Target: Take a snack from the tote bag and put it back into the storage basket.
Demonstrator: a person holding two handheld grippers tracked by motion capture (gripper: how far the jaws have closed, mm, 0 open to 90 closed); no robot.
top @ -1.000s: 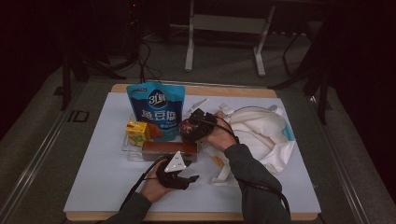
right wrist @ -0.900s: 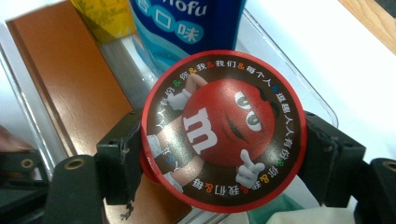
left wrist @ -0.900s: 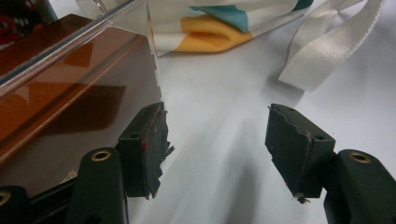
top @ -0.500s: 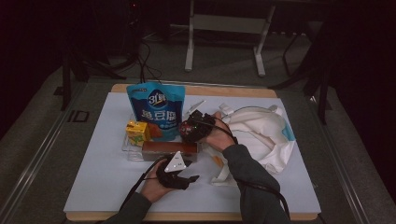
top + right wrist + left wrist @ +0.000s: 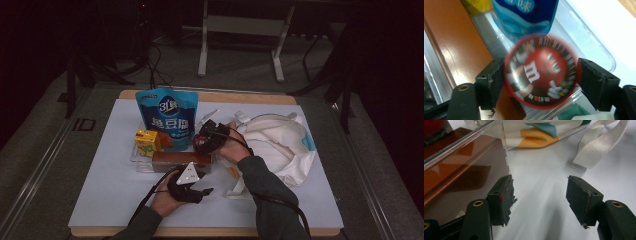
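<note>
White table [image 5: 100, 200], round red-rimmed candy tub [image 5: 541, 75] between right gripper [image 5: 536, 82] pads.

The room is dark, and the light falls mostly on the table [image 5: 100, 200], which has a pale blue-white top with a wooden edge showing at the far and near sides. Around it the floor [image 5: 350, 165] is grey (it looks like carpet), and a metal rail [image 5: 37, 175] runs along the floor at the left of the table. Behind the table stands a white metal frame [image 5: 240, 30] on two legs, some black cables [image 5: 155, 70] lie on the floor near it, and dark stands [image 5: 75, 80] rise at both sides
</note>
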